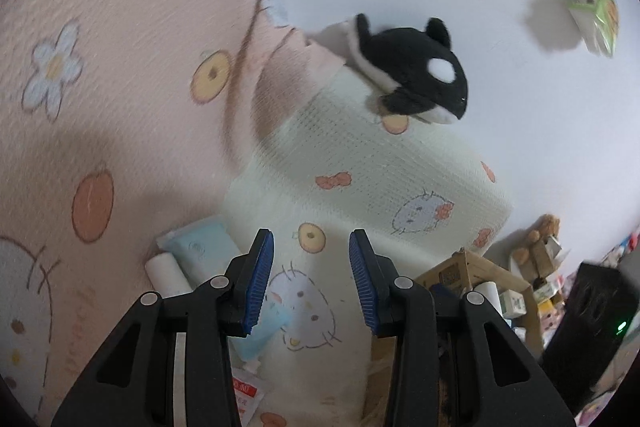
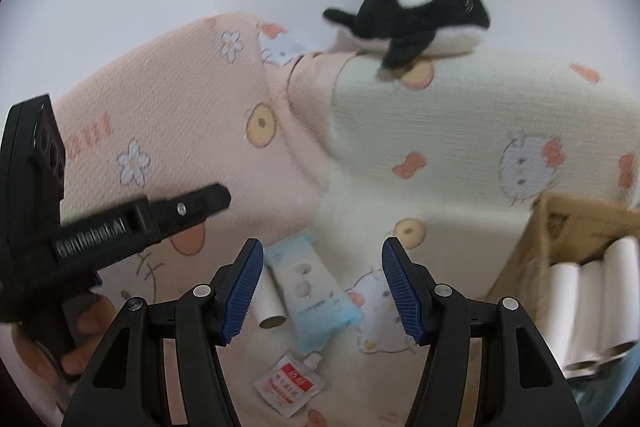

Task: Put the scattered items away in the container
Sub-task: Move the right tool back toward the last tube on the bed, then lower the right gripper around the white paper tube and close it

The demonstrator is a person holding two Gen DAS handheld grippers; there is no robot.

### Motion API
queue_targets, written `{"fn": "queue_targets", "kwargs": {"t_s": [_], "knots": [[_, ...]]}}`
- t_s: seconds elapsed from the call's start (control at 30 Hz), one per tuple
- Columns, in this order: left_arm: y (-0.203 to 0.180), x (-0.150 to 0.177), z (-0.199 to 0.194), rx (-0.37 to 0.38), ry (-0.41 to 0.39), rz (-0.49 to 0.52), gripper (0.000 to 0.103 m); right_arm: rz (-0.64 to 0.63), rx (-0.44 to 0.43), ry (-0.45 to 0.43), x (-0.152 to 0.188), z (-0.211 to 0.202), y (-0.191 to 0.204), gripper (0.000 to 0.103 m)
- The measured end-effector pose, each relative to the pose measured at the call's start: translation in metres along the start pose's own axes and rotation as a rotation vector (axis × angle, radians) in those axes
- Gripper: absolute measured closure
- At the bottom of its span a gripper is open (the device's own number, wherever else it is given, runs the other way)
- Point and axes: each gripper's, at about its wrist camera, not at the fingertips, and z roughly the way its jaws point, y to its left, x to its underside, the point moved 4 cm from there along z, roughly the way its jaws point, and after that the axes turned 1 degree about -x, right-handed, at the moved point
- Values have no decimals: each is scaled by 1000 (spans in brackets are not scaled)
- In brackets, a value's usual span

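Below both spread, empty grippers, left gripper [image 1: 311, 277] and right gripper [image 2: 322, 287], lies the blue tube [image 2: 310, 291]; straddle its width before closing, then carry to the cardboard box [image 2: 560, 227].

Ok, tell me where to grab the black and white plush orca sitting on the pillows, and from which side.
Grip the black and white plush orca across its rounded mid-body, just behind the white eye patch, coming from above. It lies lengthwise on the ridge where the pink pillow meets the cream pillow, its back exposed; tail and fins look too floppy to hold.
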Motion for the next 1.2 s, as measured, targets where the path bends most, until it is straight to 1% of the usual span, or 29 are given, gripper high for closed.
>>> {"fn": "queue_targets", "kwargs": {"t_s": [0.07, 0.17, 0.23, 0.3, 0.33, 0.43, 0.53, 0.63, 0.7, 0.73, 0.77, 0.83, 0.9, 0.93, 0.97, 1.13, 1.2], "knots": [[8, 3, 0, -18, -7, -2, 55, 30, -63, 15, 9, 10, 0, 44], [23, 13, 2, -67, 0, -2, 54, 75, -111, 77, 21, 27, -1, 44], [40, 26, 8, -76, 45, -27, 54, 89, -99, 122, 29, 40, -1, 44], [57, 41, 14, -80, 95, -66, 54, 90, -105, 145, 37, 50, 1, 44], [69, 50, 17, -93, 120, -97, 54, 94, -111, 151, 40, 53, 1, 44], [90, 67, 24, -116, 153, -146, 54, 86, -114, 181, 53, 67, 8, 44], [101, 77, 25, -100, 154, -168, 54, 47, -119, 187, 62, 74, 17, 44], [109, 84, 27, -87, 149, -181, 54, 10, -159, 183, 69, 81, 27, 44], [116, 88, 30, -77, 149, -215, 54, -30, -166, 183, 74, 86, 34, 49], [121, 92, 32, -69, 150, -239, 54, -50, -165, 176, 76, 87, 36, 68], [124, 93, 34, -61, 153, -250, 54, -79, -169, 176, 80, 89, 40, 81], [132, 99, 43, -19, 188, -288, 54, -110, -164, 208, 87, 96, 43, 81], [143, 102, 50, -12, 210, -366, 54, -91, -187, 217, 94, 100, 43, 81], [149, 105, 53, -11, 207, -402, 54, -81, -210, 225, 96, 103, 44, 81], [152, 106, 54, -15, 202, -414, 54, -77, -216, 232, 97, 106, 44, 81], [155, 106, 63, -65, 178, -394, 54, -111, -225, 222, 101, 116, 47, 81], [154, 104, 67, -74, 185, -391, 54, -116, -237, 226, 102, 121, 48, 81]]}}
